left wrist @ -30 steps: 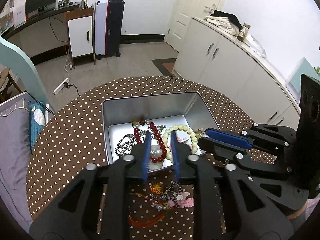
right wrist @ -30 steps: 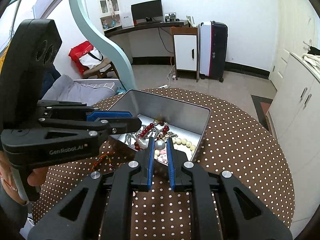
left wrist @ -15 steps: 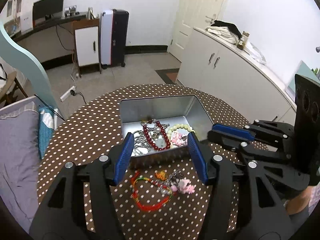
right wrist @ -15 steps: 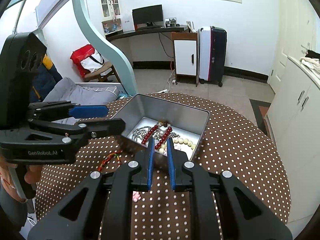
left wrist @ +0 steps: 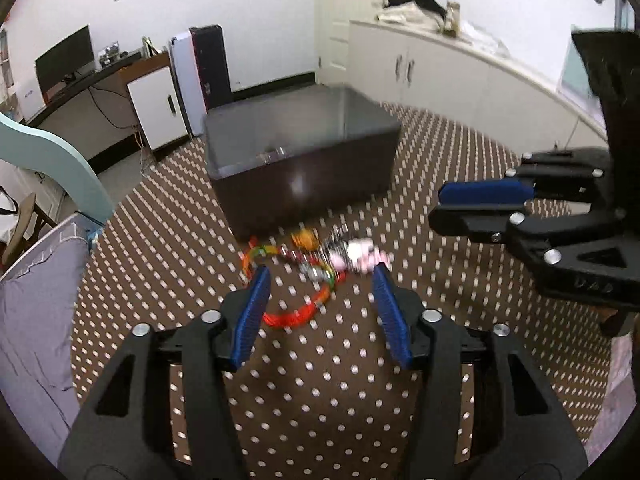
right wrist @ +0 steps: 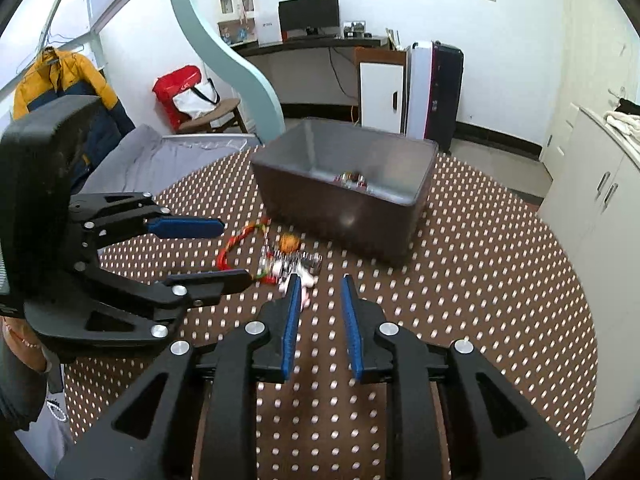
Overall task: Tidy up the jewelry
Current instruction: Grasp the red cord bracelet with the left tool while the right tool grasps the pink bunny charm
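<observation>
Left wrist view, near to far

1. Left gripper: jaws spread wide, nothing between them. Low over the table, straddling the near end of the loose heap; the spread looks set to take in the cord loop.

2. Jewelry heap: lies on the cloth just in front of the tin, outside it. Red-orange cord nearest, partly between the left tips; an orange charm, metal chain and a pink piece behind. Blurred, so finer detail is unreadable. These are the pieces left to sort, judging by where they lie.

3. Right gripper: seen side-on at right, jaws apart, empty, beside the heap and clear of it.

4. Tin: open box beyond the heap, near wall facing the camera. A few pieces show over the rim; most of the inside is hidden at this low angle.

Right wrist view, near to far

1. Right gripper: jaws moderately apart, narrower than the left pair, holding nothing. Left tip sits just before the pink piece, probably lined up for it.

2. Left gripper: at left, open, flanking the cord.

3. Tin: behind the heap; beads show at its far inner wall, so it serves as the store
</observation>
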A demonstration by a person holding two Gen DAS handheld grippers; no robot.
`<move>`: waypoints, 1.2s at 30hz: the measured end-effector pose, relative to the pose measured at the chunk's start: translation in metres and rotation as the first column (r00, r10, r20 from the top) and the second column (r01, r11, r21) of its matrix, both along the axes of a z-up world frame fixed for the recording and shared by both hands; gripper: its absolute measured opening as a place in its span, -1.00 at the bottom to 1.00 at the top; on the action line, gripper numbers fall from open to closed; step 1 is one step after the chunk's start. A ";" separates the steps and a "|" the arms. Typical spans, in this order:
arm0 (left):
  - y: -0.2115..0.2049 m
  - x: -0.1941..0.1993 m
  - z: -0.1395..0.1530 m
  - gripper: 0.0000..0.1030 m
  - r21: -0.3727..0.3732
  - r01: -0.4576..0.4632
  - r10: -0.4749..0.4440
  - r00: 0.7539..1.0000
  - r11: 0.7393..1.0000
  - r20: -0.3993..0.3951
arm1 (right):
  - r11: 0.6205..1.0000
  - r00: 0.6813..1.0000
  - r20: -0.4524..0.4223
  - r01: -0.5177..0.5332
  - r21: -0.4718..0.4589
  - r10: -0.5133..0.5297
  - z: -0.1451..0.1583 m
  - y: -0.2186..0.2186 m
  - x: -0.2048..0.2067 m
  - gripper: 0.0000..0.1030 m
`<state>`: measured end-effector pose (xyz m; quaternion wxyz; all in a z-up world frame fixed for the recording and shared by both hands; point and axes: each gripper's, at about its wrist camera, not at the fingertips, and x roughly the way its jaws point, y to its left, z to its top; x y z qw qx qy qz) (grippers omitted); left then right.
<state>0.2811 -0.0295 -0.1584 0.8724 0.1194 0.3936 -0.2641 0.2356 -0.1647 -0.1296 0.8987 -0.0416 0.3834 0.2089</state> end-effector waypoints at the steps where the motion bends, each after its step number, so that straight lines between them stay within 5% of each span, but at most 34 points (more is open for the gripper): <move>1: 0.000 0.000 -0.003 -0.05 0.002 0.001 -0.001 1.000 1.000 -0.006 | 1.000 1.000 -0.008 -0.001 -0.002 0.001 -0.003 0.000 -0.001 -0.63; 8: -0.004 0.009 -0.021 -0.15 0.047 -0.008 0.009 1.000 0.999 -0.020 | 1.000 0.999 -0.043 -0.004 -0.001 0.004 -0.015 0.000 -0.001 -0.61; 16: -0.005 0.014 -0.022 -0.88 0.041 -0.013 0.013 1.000 0.999 -0.012 | 1.000 0.998 -0.053 -0.014 -0.012 0.013 -0.023 0.007 0.006 -0.52; 33: 0.053 0.007 0.025 -0.92 -0.162 -0.077 0.083 0.996 0.984 0.026 | 0.994 0.997 -0.068 -0.042 -0.101 0.035 -0.040 0.044 0.026 -0.43; 36: 0.054 0.005 0.030 -0.92 -0.175 -0.069 0.075 0.997 0.982 0.031 | 0.990 0.997 -0.059 -0.048 -0.132 0.040 -0.039 0.047 0.023 -0.73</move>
